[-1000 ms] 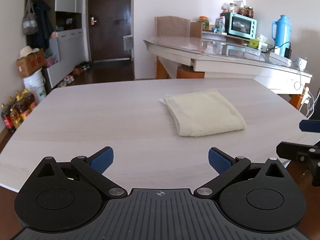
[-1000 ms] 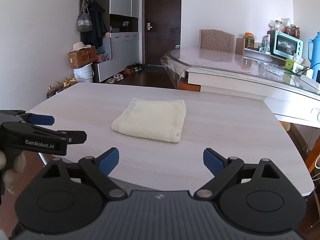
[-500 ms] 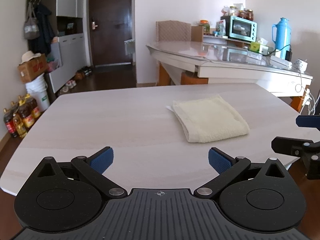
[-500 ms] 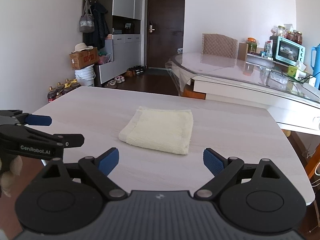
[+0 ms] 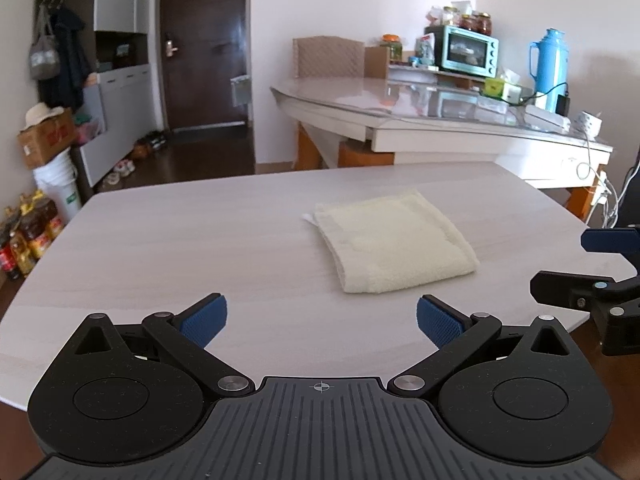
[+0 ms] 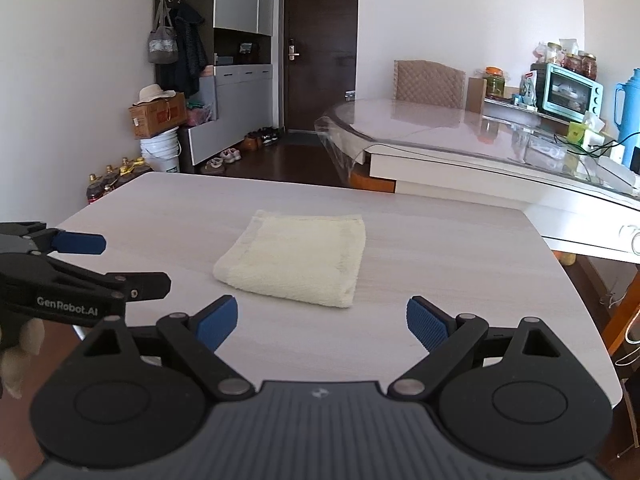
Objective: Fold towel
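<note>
Towel (image 5: 394, 246) lies folded into a thick, compact rectangle, flat in the middle of the counter (image 5: 180, 248), rolled fold edge toward the near side, a small tag or corner poking out at its far left corner. Nothing touches it. Change over the last second: both cameras have pulled back and risen a bit, so the towel now sits further off and the near counter edge shows more in both views; the towel itself has not shifted or changed shape. Left tool (image 5: 320, 318) released, pads spread wide, nothing between them, held low over the near counter edge. Right tool (image 6: 322, 320) same: spread apart, empty, near edge; it also shows at the right border of the left view, clear of the towel. Judgement: folding looks done, both tools are retreating, no further crease seems needed unless one more halving is wanted. Background: second table with toaster oven (image 5: 466, 50) and blue thermos (image 5: 546, 62), well apart from the work.
</note>
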A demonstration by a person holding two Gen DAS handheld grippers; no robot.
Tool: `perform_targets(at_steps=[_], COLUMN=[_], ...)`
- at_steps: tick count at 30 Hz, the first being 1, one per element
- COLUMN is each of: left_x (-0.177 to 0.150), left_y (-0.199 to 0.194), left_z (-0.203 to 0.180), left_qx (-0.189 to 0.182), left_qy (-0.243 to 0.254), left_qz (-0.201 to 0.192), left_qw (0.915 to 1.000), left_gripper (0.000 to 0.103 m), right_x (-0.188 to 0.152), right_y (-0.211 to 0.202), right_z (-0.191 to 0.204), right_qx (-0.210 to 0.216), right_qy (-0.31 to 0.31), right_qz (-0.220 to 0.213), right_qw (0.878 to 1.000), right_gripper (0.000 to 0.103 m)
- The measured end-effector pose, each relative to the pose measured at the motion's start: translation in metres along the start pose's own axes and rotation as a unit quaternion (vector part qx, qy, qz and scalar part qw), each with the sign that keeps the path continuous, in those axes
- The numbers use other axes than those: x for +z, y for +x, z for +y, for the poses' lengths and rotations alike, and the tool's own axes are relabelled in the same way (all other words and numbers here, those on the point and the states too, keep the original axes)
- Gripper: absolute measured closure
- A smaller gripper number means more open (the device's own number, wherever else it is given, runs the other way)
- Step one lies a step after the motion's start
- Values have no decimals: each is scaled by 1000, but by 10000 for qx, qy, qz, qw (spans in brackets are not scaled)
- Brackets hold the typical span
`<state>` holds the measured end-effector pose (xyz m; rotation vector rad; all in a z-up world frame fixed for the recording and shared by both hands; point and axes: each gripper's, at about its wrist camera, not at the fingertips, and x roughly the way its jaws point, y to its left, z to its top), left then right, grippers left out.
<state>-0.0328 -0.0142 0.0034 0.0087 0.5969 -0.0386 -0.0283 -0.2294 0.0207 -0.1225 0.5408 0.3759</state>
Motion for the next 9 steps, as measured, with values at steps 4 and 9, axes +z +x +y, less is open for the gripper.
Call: perform_targets(at_steps=[4, 9], left_x=[2, 3], left_y=[10, 19], left_z=[-5, -10], left_qx=[-59, -126], left_qy=[20, 42], left_qz=[56, 96], left_qw=[10000, 9999], left_gripper=[0, 0], right_x=[2, 3], right_y=[6, 15], right_z=[-8, -19], right_qx=[-39, -61], right_qy=[57, 137], right_qz=[38, 99], right_qw=[10000, 9998], right_gripper=[10, 10])
